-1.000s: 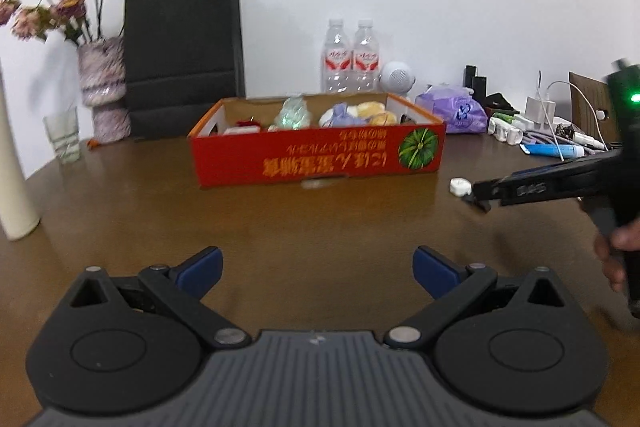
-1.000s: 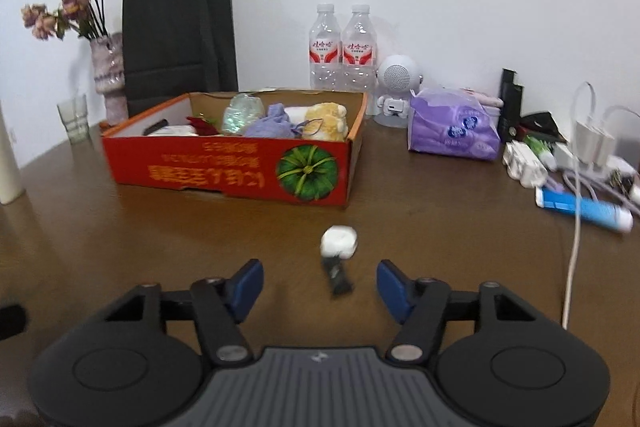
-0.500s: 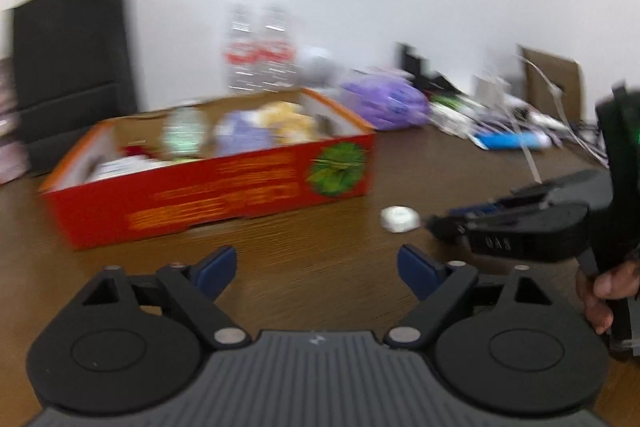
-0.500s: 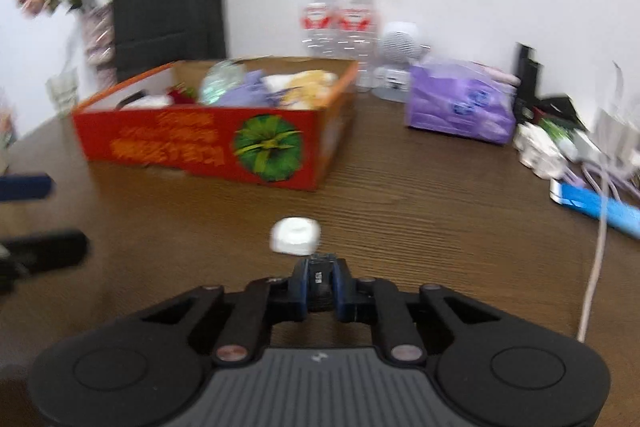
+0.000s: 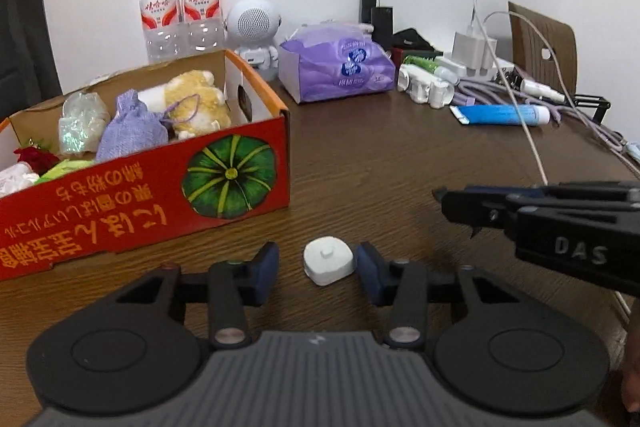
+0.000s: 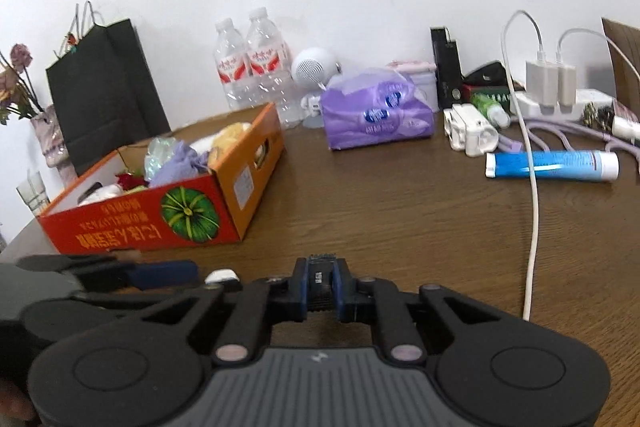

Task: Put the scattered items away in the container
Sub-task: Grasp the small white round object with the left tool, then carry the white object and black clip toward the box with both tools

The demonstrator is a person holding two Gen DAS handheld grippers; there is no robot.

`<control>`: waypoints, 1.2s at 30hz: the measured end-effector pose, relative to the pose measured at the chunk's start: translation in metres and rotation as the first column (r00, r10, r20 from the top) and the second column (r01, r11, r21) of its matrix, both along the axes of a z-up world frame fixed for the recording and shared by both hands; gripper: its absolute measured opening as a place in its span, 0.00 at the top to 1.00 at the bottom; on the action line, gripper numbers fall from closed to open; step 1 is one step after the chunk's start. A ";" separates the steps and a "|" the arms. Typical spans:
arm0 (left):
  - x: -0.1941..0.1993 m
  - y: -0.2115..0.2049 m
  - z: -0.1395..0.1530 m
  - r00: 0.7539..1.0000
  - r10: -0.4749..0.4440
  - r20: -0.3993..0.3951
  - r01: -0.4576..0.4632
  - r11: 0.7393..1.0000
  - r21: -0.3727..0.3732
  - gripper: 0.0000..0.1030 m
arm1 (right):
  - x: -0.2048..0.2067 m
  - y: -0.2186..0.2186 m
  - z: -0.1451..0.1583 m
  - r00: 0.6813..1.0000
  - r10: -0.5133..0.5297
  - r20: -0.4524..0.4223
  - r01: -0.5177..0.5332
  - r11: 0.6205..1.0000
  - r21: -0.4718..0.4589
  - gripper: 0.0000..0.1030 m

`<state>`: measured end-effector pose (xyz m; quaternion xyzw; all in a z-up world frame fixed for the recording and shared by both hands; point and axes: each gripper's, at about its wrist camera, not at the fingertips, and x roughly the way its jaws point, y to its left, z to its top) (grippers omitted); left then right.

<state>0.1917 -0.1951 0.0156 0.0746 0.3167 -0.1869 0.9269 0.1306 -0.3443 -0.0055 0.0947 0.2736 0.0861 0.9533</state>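
The brown wooden desk [image 5: 400,155] spreads ahead of both tools, and a white wall rises beyond it. Ahead and to the left of the left tool [image 5: 318,265] stands the red cardboard box [image 5: 160,199] with a green pumpkin printed on its front; it already holds a yellow plush toy [image 5: 196,97], a lilac drawstring pouch [image 5: 130,129] and a clear wrapped bundle [image 5: 80,123]. A black paper bag [image 6: 104,87] stands behind the box, far left of the right tool [image 6: 322,285]. Beyond the box, two water bottles [image 5: 180,11] and a small white robot-shaped speaker [image 5: 252,27] stand by the wall. Further right lies a purple tissue pack [image 5: 340,67], then a blue tube [image 5: 500,115] among white chargers and cables, well ahead of the right tool.

The left tool's jaws are closing with the small white cap-like piece [image 5: 329,259] between them on the desk; the right pad sits just beside it, the left pad is apart from it, so it is not yet gripped. It lies just in front of the box, outside it.

The right tool, seen from the side at the right edge of the left wrist view, is clamped on a small dark clip-like object [image 6: 321,285], held above the desk, right of the white piece.
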 end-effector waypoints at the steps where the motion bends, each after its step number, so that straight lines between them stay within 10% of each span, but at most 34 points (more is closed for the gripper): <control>1: -0.001 -0.002 0.000 1.000 0.010 0.008 -0.010 1.000 0.005 0.52 | -0.001 0.002 0.001 1.000 0.009 0.007 -0.008 1.000 -0.003 0.89; 5: -0.004 -0.009 0.000 0.999 0.023 0.023 -0.023 1.000 0.010 0.72 | -0.002 0.009 0.001 0.999 0.031 0.006 -0.031 0.999 -0.026 0.89; 13: -0.032 0.024 0.008 0.991 0.125 0.045 -0.126 0.992 -0.002 0.73 | 0.000 0.011 -0.003 0.999 0.053 -0.009 -0.054 0.998 -0.017 0.89; 29: -0.178 0.183 0.031 0.896 0.439 0.068 -0.437 0.898 -0.042 0.73 | -0.067 0.054 0.012 0.980 0.197 0.016 -0.195 0.977 -0.086 0.90; 36: -0.180 0.187 0.024 0.913 0.406 0.045 -0.402 0.913 -0.068 0.73 | -0.055 0.044 0.004 0.997 0.078 0.010 -0.073 0.968 -0.241 0.58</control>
